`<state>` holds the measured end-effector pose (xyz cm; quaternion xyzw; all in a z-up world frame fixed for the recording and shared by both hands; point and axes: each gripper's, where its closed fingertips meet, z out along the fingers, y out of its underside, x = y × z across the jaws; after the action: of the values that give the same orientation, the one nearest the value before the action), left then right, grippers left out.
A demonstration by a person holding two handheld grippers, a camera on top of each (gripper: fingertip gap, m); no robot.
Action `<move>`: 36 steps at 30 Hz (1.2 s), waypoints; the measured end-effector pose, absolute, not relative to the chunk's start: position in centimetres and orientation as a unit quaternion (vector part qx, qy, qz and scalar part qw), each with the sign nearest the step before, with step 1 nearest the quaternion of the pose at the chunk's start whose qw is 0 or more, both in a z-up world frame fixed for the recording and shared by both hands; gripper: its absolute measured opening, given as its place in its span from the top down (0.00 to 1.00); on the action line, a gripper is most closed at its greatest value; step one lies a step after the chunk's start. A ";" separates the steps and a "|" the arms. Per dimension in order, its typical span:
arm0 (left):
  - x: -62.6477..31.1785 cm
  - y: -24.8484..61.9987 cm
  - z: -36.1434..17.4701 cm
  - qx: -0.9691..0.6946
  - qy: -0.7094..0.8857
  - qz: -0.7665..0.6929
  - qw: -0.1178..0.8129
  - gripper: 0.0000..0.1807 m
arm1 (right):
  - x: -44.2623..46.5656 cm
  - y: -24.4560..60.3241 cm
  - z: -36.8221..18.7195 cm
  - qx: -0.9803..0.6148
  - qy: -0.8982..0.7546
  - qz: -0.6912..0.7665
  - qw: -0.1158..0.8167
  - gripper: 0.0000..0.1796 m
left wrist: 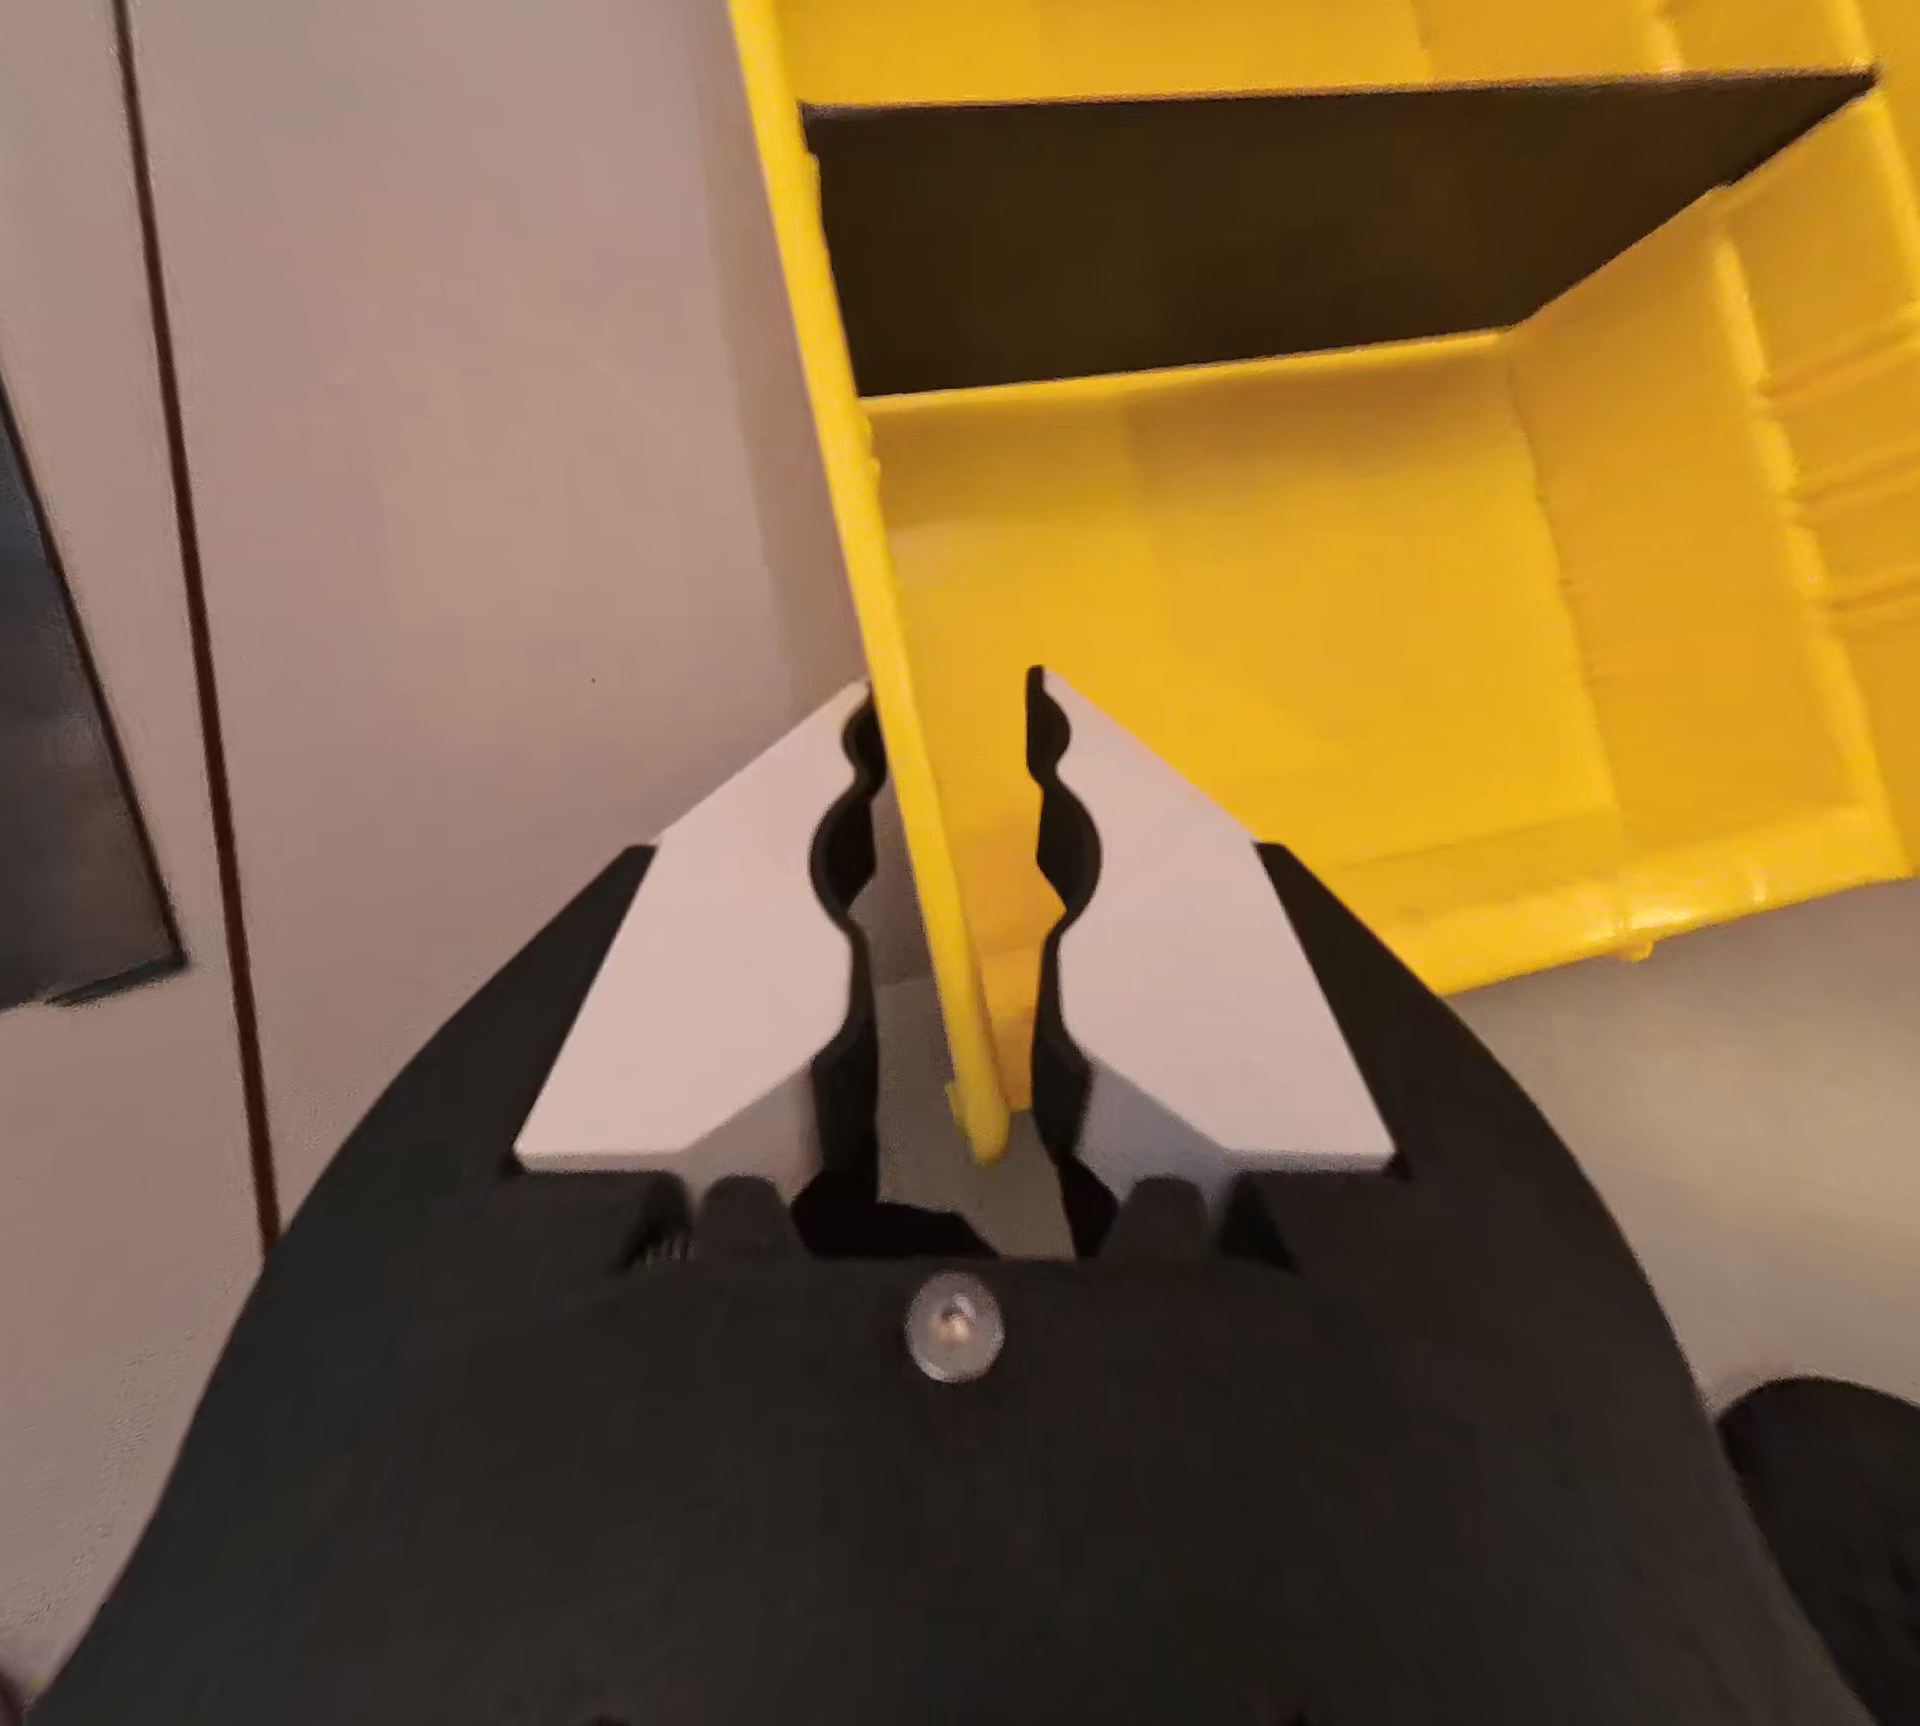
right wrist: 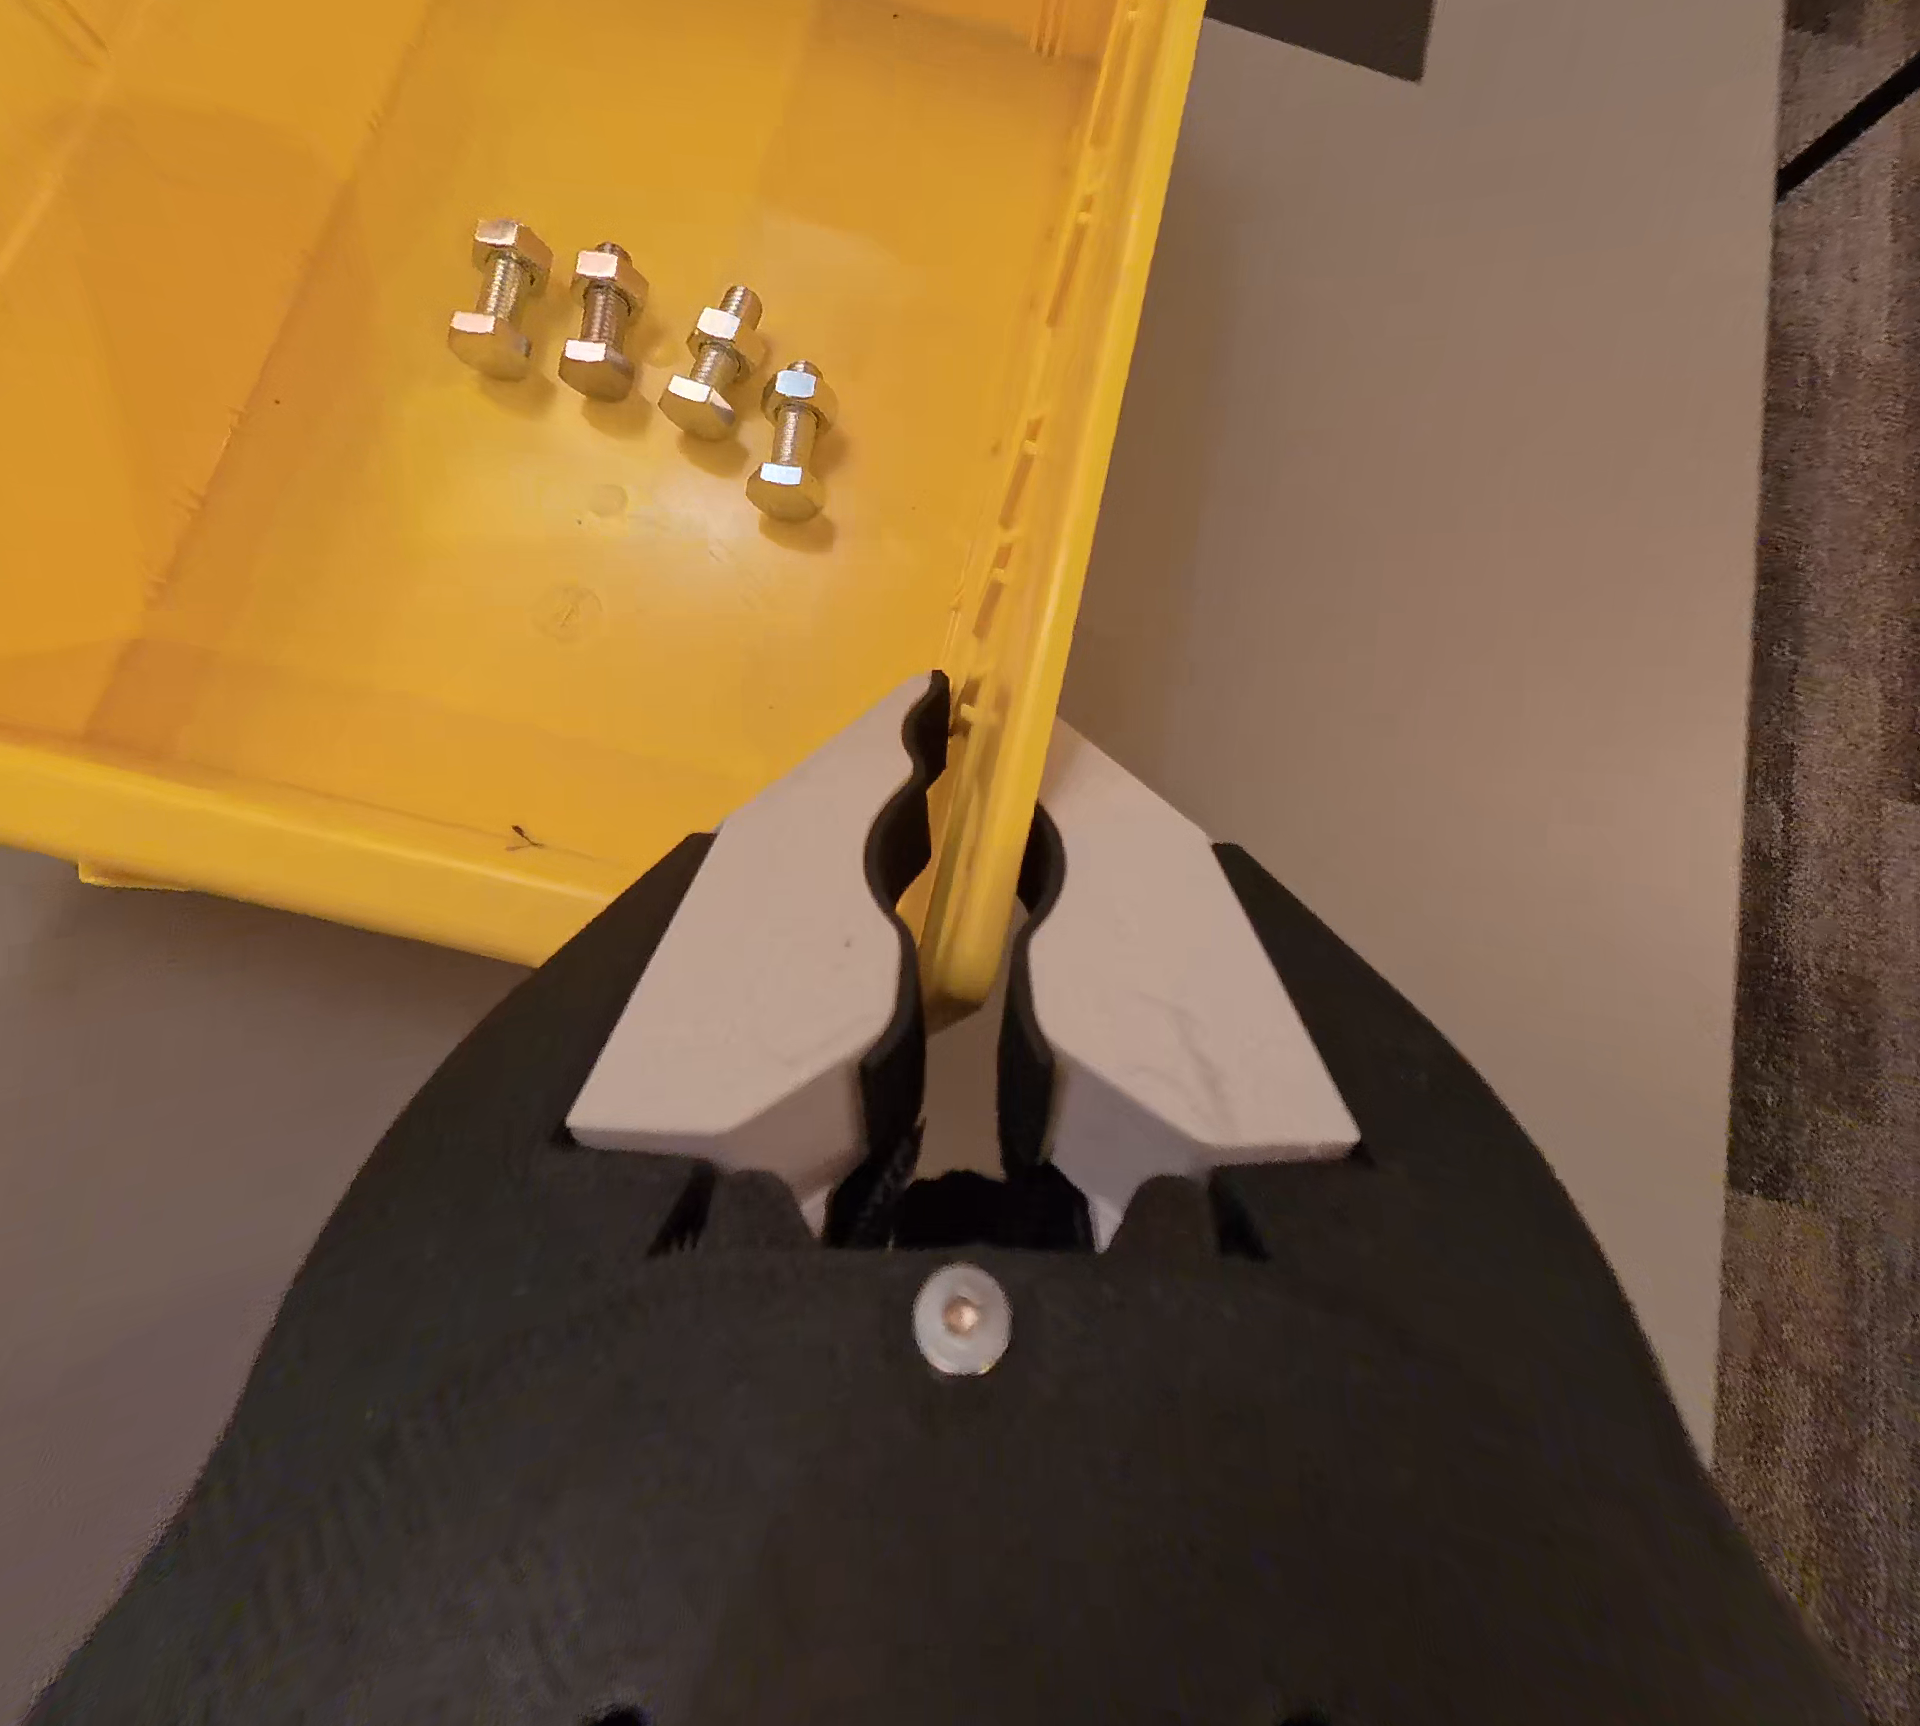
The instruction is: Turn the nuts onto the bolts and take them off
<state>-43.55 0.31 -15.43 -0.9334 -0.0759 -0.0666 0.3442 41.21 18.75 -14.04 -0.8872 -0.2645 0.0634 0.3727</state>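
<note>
At lower centre of both views | left gripper [left wrist: 951,689] jaws straddle yellow plastic bin [left wrist: 1299,637] wall, gap showing, not clenched | right gripper [right wrist: 1013,720] jaws clamp bin's other wall | four steel bolts with nuts [right wrist: 634,362] lie upper left, in bin | risk: one-sided hold could tilt bin, rolling bolts | left contact blurred; black divider [left wrist: 1247,222] hides floor behind.

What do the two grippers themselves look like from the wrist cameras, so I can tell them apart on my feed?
They look alike. The left gripper and right gripper each have a broad matte black body tapering forward, one round silver screw at its centre, and two pale grey wedge-shaped fingers lined with wavy black pads. No cables, markings or sleeves show.
</note>
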 end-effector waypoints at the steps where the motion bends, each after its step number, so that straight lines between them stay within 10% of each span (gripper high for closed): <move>1: -43.6 0.5 -15.3 -0.930 -0.084 -0.074 0.351 0.88 | 40.7 18.3 -14.0 -0.886 -0.269 0.066 0.372 0.98; 24: -44.4 0.9 -11.0 -0.894 -0.092 -0.065 0.433 0.99 | 25.7 9.4 -14.1 -0.848 -0.386 0.144 0.333 0.93; 36: -45.0 0.7 -8.2 -0.874 -0.100 -0.065 0.472 0.99 | 17.2 5.5 -10.4 -0.795 -0.421 0.298 0.320 0.59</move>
<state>-44.96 0.74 -8.16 -0.8736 -0.1005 -0.0649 0.4717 17.19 5.50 -10.37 -0.7947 -0.4210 0.2983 0.3198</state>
